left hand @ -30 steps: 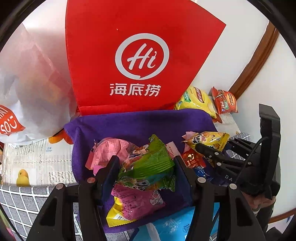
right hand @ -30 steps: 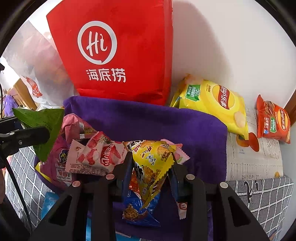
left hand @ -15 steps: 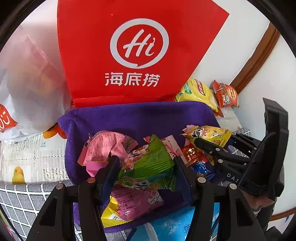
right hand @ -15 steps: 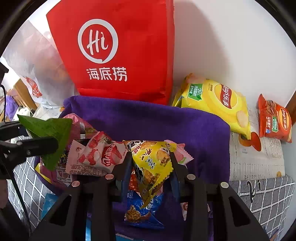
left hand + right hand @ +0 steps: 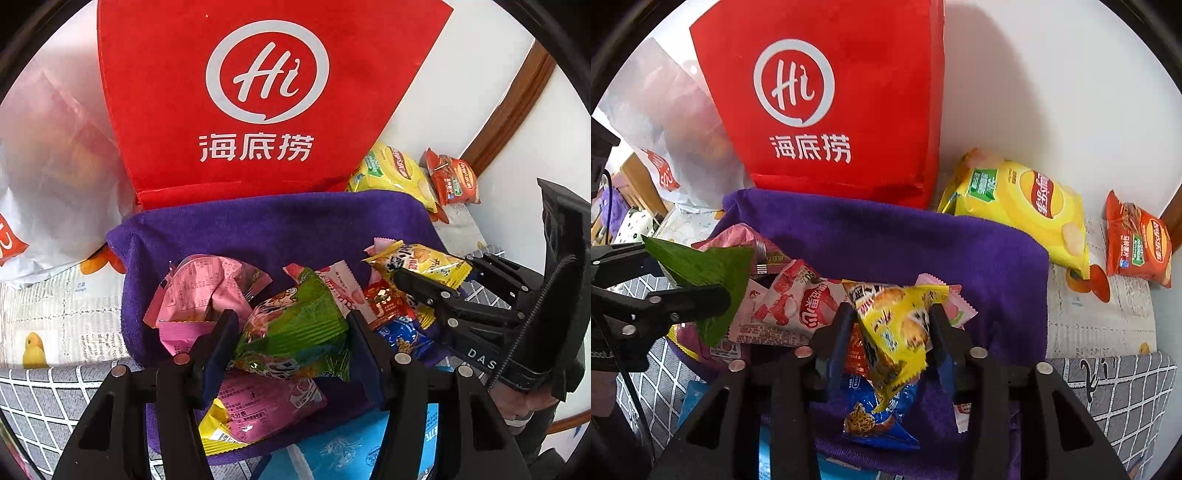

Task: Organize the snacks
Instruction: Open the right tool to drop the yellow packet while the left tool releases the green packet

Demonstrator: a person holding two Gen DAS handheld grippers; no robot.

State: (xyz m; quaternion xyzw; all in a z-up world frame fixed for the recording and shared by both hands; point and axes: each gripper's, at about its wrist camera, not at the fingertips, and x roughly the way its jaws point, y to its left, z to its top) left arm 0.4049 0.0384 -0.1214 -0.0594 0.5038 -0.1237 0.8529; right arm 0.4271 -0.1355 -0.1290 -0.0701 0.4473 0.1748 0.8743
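Both packets up off purple towel [image 5: 280, 225] since a second ago. My left gripper [image 5: 291, 332] clenched on green snack packet [image 5: 295, 328], frame centre; right gripper [image 5: 892, 332] clenched on yellow snack packet [image 5: 897, 325]. Red bag [image 5: 258, 96] closer above; likely drop-off next.

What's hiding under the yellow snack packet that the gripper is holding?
Under the yellow snack packet in the right gripper lie a blue cookie packet and part of a red packet, on the purple towel. Anything beneath those is covered.
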